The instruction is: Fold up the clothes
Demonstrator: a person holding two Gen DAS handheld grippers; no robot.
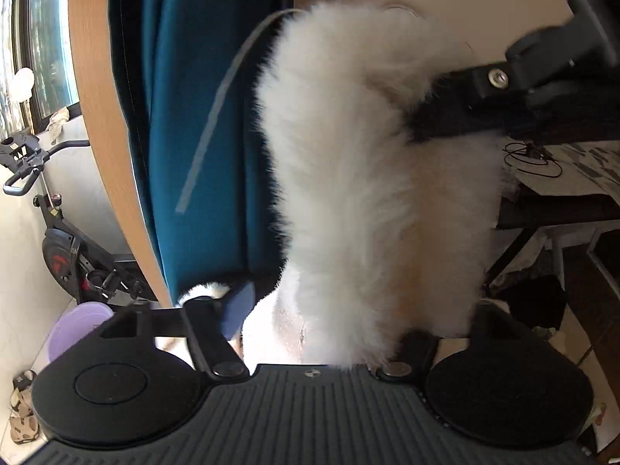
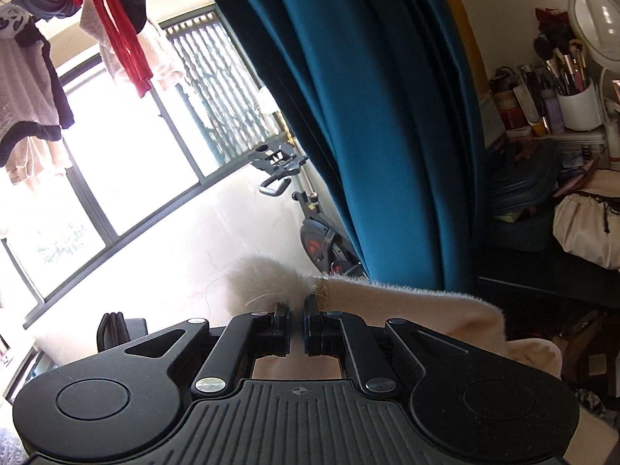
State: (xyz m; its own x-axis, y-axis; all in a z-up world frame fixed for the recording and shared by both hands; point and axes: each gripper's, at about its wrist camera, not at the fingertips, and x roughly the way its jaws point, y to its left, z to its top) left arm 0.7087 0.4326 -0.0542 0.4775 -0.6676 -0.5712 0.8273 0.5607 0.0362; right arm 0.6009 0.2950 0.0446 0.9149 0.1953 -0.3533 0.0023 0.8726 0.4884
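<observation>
Here the right tool [image 2: 297, 319] pinches the fluffy white garment [image 2: 271, 285]; the left tool [image 1: 321, 333] spreads wide, fur-draped.

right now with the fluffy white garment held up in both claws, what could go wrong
The right claw pinches only a thin furry edge of the white garment, so it might slip out. The left claw is buried in fur, its grip unclear. The hanging garment could brush the teal curtain close behind it.

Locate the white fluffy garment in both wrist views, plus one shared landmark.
Left wrist: the white fluffy garment fills the centre, hanging from the right gripper down to the left gripper.
Right wrist: bottom centre, a tuft pinched at the fingers.
Shared landmark: teal curtain.
</observation>
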